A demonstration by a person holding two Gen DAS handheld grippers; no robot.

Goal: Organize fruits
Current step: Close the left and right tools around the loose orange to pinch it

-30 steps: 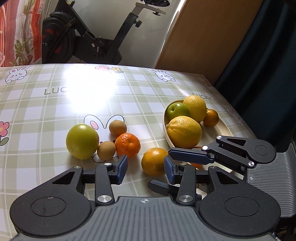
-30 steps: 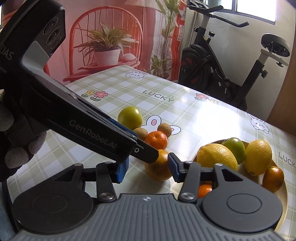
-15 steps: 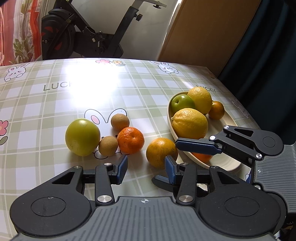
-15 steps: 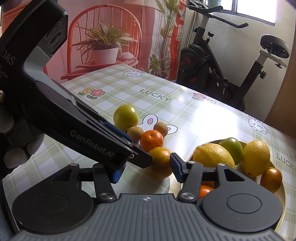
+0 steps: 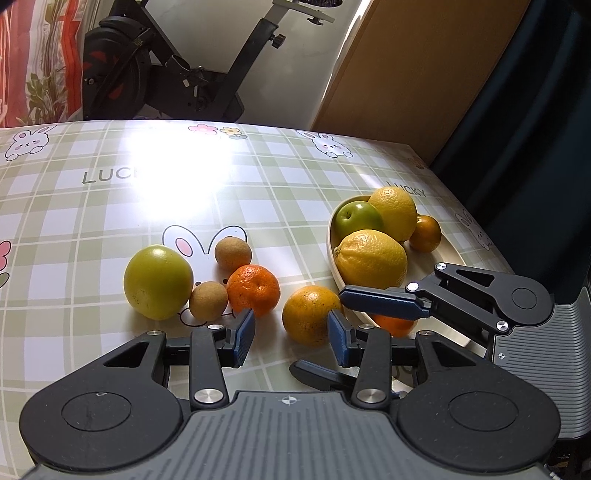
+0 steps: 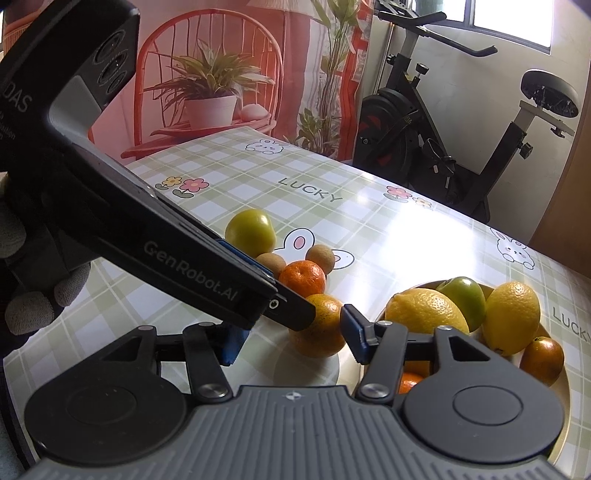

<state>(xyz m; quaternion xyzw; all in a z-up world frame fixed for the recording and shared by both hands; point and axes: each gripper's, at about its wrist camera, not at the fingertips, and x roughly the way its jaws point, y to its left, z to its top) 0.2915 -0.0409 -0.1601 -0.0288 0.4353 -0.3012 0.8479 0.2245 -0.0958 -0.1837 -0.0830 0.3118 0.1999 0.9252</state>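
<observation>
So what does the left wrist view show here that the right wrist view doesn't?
Only the left wrist view shows the dark curtain and the right tongs from outside, open.

Only the right wrist view shows the potted plant, the red chair, a gloved hand and the window.

Both show the loose orange on the table between open tongs, the green apple and two lemons in the bowl, and the exercise bike.

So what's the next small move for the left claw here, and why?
Probably ease the left claw forward and close on the speckled orange. Its jaws are open, and the orange sits on the tablecloth just ahead of the gap, beside the bowl that already holds lemons and an apple. The right claw is open too.
</observation>
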